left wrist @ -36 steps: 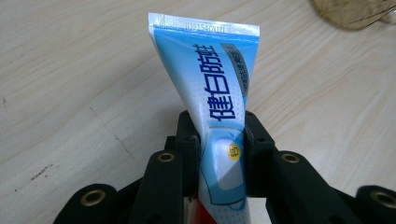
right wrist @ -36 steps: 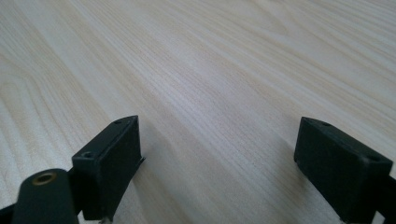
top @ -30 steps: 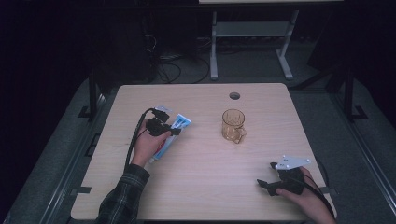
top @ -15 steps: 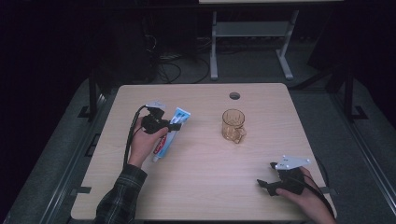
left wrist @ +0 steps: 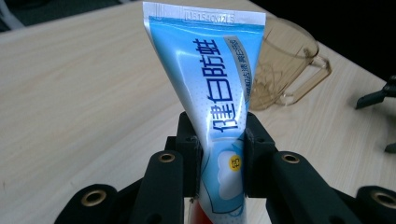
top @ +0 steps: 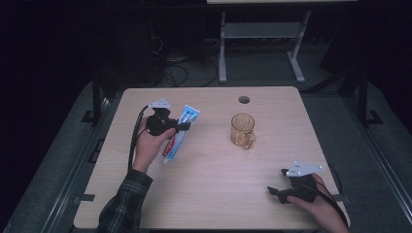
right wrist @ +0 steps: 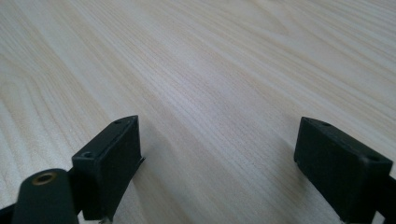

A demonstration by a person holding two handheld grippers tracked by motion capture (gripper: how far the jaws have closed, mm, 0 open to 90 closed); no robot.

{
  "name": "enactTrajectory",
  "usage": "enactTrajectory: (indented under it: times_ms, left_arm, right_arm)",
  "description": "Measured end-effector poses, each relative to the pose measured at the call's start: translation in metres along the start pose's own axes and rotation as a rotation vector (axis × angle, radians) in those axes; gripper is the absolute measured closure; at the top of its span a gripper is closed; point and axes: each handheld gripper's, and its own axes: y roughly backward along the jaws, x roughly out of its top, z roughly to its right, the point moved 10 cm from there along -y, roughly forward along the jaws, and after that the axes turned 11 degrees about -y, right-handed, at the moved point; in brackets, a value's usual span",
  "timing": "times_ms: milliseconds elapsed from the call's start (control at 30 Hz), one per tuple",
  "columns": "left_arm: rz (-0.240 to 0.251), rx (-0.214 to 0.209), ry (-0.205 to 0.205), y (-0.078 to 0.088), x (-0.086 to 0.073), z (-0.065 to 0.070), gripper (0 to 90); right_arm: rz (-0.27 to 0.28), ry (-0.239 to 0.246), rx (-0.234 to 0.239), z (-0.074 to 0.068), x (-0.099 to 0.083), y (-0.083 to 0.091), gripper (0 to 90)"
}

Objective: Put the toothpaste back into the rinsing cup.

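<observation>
L gripper [left wrist: 219, 154]: jaws closed on the toothpaste tube [left wrist: 212, 84], pads pinched against both flat faces at the tube's lower-mid body. In the high view the L gripper [top: 170, 127] is seen at the table's left-centre with the tube [top: 180, 130] carried in it.

Tube long axis: runs from the cap end, low and near the holding hand, to the flat crimped end, pointed up and away toward the far edge of the table [top: 214, 92]. In the L gripper view the crimp is tilted slightly left of upright. Whether the cap end clears the table cannot be told.

Amber mug [top: 242, 130]: sited to the tube's right, apart from it, handle turned toward the near side. L gripper judged much nearer to it than R.

R gripper [top: 284, 190]: jaws spread wide, nothing between them, parked at the near-right corner; bare wood seen between the jaws in its own view [right wrist: 215, 154].

Next move judged to turn on the sideways gap, tube to mug.
</observation>
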Motion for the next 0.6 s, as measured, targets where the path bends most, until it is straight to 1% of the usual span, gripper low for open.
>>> enactTrajectory:
  times_ms: [67, 200, 367, 467, 600]
  left_arm:
    - [0.007, -0.007, -0.002, 0.0, 0.004, 0.002, 72.4]
    - [0.016, -0.007, -0.021, 0.0, 0.011, 0.005, 72.4]
    - [0.042, -0.021, -0.03, -0.001, 0.022, 0.009, 72.4]
    - [0.046, -0.022, -0.047, -0.001, 0.028, 0.01, 72.4]
    - [0.062, -0.032, -0.051, -0.003, 0.036, 0.013, 72.4]
  right_arm:
    - [0.0, 0.0, 0.0, 0.0, 0.0, 0.0, 13.8]
    - [0.001, 0.002, 0.0, 0.0, 0.0, 0.0, 13.8]
    - [0.001, 0.003, 0.0, 0.0, 0.0, 0.0, 13.8]
    - [-0.001, -0.002, 0.0, -0.001, 0.0, 0.0, 13.8]
    - [0.0, 0.0, 0.001, -0.001, 0.0, 0.0, 13.8]
